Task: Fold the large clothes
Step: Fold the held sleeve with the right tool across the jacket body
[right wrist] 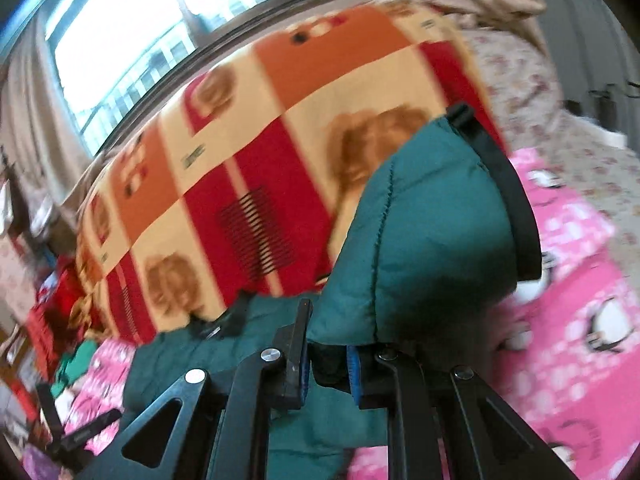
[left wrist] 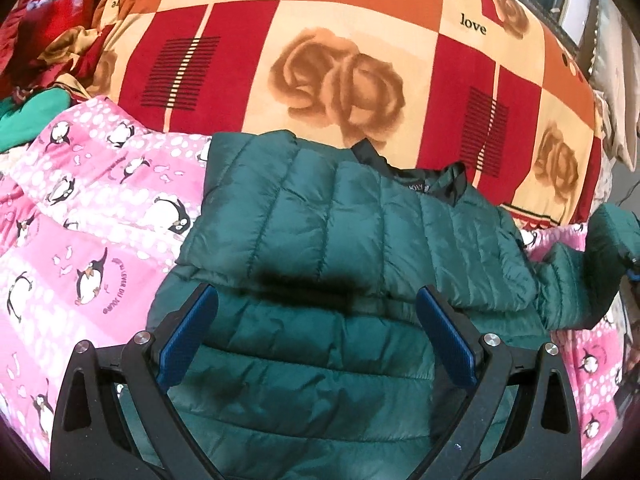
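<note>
Your left tool (left wrist: 316, 322) hangs released over the green puffer jacket (left wrist: 320, 240), blue pads (left wrist: 184, 344) spread wide with nothing between them, not touching the fabric as far as the view shows. The jacket lies on the pink penguin blanket (left wrist: 80, 240) on the bed, one side already folded over the body, dark collar (left wrist: 420, 184) toward the orange-and-red checked blanket (left wrist: 320, 40) behind it. The far sleeve (left wrist: 580, 264) trails off toward the right edge of the left wrist view and lifts at its end.

Your right tool (right wrist: 328, 364) is clenched on that sleeve (right wrist: 420, 248): green quilted fabric is pinched between the blue pads (right wrist: 353, 368), and the cuff end with its black trim (right wrist: 516, 200) bulges up in front of the camera, off the bed. The right wrist view is tilted and blurred. Below it the rest of the jacket (right wrist: 192, 360) lies on the pink blanket (right wrist: 560, 340), and the checked blanket (right wrist: 260, 140) fills the background under a bright window (right wrist: 120, 32). The other tool (right wrist: 80, 432) shows dark at lower left in the right wrist view, too blurred to read.

A red and green clothes pile (left wrist: 48, 40) sits at the upper left of the bed.
</note>
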Tool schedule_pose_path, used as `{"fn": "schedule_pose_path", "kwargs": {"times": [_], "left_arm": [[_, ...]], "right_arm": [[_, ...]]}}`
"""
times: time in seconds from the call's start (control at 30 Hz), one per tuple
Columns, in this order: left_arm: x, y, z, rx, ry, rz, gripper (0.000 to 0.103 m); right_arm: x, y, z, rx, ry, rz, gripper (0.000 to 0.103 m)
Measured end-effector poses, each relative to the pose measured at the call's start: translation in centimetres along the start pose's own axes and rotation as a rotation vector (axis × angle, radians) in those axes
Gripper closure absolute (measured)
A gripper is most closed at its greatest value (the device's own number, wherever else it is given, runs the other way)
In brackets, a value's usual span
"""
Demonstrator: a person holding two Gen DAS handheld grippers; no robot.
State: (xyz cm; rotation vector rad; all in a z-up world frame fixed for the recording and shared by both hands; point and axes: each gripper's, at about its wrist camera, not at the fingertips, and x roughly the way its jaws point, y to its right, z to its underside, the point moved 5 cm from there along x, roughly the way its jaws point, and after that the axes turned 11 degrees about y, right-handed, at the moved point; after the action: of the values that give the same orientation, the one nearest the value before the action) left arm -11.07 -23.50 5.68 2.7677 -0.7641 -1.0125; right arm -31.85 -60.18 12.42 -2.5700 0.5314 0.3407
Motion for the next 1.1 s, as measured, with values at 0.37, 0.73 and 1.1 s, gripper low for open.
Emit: {"fn": "schedule_pose_path", "kwargs": {"times": [0.37,0.73,1.1], "left_arm": [[0.1,-1.3,-0.2,-0.039,0.01,-0.007,0.004],[0.7,-2.8,-0.3,-0.086,-0.002,-0.014,0.004],[-0.1,-1.7,-0.3,-0.135,-0.003,0.04,0.004]], "right_arm": [[6.2,-10.6,6.3,-0.076,-0.173,-0.199,0.089],[12.9,-15.0,14.8,-0.102,-0.396,-0.239,0.089],[9.7,-15.1,13.3,-0.089,-0.411,-0.236,0.034]]}}
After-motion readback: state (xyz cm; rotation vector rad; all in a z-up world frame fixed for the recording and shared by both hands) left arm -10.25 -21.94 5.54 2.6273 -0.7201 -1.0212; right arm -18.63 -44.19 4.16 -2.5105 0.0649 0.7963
